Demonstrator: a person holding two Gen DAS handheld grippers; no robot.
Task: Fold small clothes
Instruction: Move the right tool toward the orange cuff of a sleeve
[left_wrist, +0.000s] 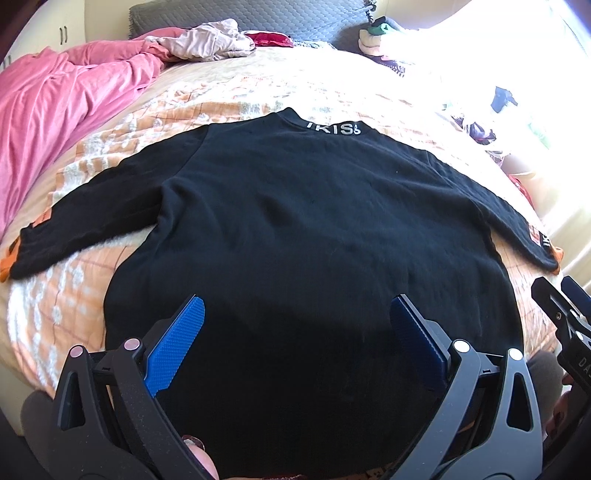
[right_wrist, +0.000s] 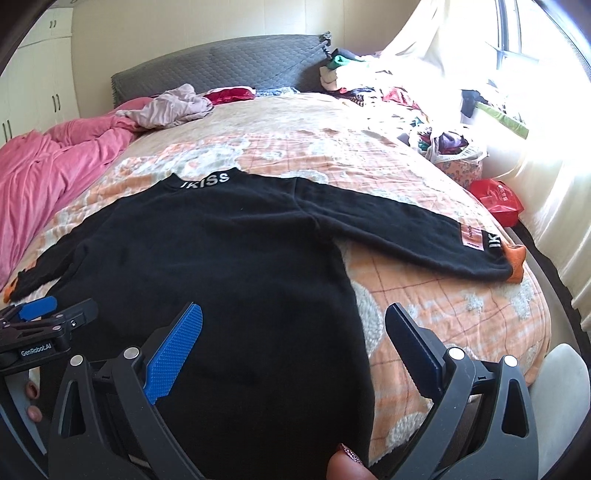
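The black sweater (left_wrist: 295, 229) lies spread flat on the quilted bedspread (right_wrist: 424, 295), back side up, its collar lettering (left_wrist: 332, 128) at the far end from the person and its hem at the near end, so the garment's long axis runs straight away from both tools. Its two sleeves stretch out sideways from the body: the left sleeve (left_wrist: 85, 221) reaches toward the pink blanket (left_wrist: 55, 110), and the right sleeve (right_wrist: 413, 229) reaches toward the window side, ending in an orange cuff (right_wrist: 515, 260) near the edge of the bedspread. Relative to the sweater, the left gripper (left_wrist: 295, 332) hangs over the middle of the hem, fingers spread wide and holding nothing, pointing up the body toward the collar. The right gripper (right_wrist: 295, 339) sits over the sweater's right side seam near the hem, also spread wide and empty, one finger above black fabric and the other above bare bedspread. The right sleeve therefore lies ahead and to the outer side of the right gripper, which is plainly the nearer tool to it; the left sleeve lies well to the outer side of the left gripper. A first fold would probably bring a sleeve in across the body, each tool taking its own side. Whether either tool touches the fabric cannot be told.
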